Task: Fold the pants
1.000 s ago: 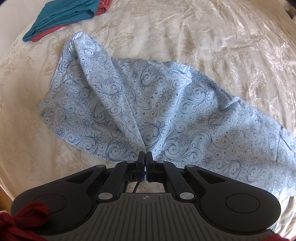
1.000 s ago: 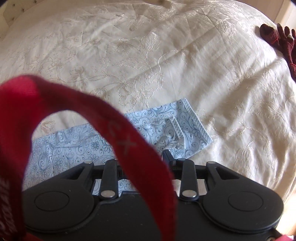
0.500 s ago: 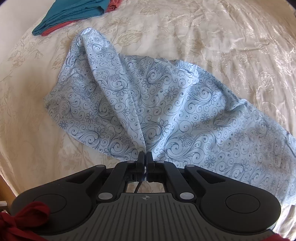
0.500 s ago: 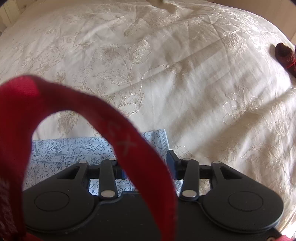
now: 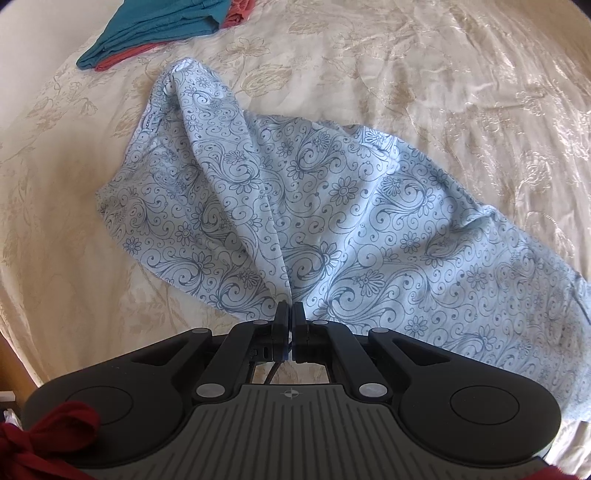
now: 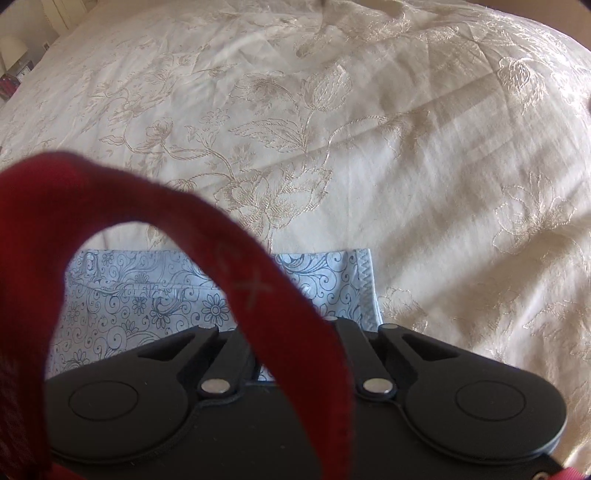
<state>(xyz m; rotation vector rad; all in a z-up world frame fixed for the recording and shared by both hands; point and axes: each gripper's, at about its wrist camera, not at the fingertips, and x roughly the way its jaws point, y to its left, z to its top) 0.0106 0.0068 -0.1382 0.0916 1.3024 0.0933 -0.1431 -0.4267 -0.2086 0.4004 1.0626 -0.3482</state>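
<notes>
Light-blue floral pants (image 5: pixel 332 221) lie rumpled on the cream bedspread (image 5: pixel 443 74). Left gripper (image 5: pixel 290 314) is clamped on a gathered pinch. Right gripper (image 6: pixel 291 332), tips hidden behind a red strap (image 6: pixel 258 288), has just closed at the hem corner (image 6: pixel 364 280). Risk: it catches one layer only, so the fold skews.

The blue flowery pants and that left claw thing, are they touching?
Touching. In the left wrist view the left gripper is shut on a pinch of the pants, and the cloth fans out in taut folds from its tips.

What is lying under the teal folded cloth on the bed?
A reddish cloth lies under the teal cloth, only its edges showing; the rest is covered. Both rest on the cream bedspread.
</notes>
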